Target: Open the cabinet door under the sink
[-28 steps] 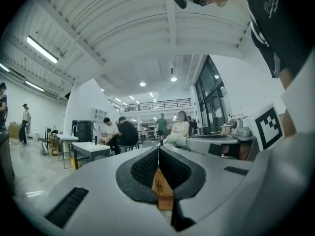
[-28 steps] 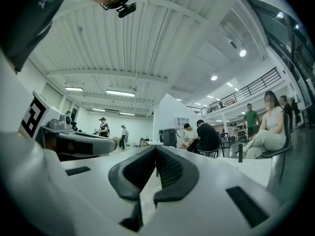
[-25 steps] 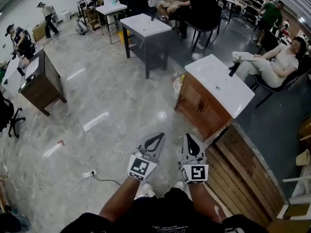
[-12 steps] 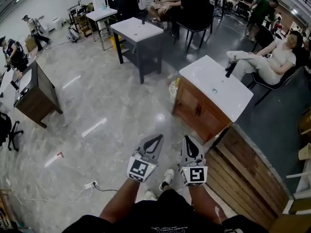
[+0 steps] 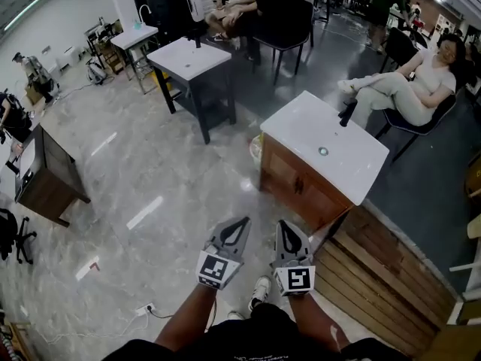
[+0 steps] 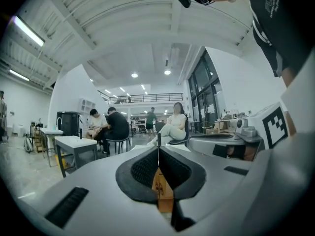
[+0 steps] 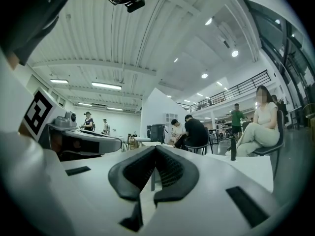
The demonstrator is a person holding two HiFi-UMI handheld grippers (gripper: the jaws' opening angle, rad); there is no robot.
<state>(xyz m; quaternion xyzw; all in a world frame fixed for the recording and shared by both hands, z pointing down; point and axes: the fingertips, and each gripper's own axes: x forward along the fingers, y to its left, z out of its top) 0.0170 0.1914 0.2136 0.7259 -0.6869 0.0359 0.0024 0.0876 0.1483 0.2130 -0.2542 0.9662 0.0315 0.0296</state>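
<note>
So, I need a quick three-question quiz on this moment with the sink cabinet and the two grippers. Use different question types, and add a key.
1. True or false: the wooden cabinet under the white sink has a door standing open.
2. Where is the cabinet relative to the left gripper and the right gripper?
A) ahead of them, untouched
B) clamped in the left gripper
C) behind the person
3. Fill in: both grippers' jaws are ____.
Key: 1 false, its front looks closed; 2 A; 3 shut, with nothing held.
</note>
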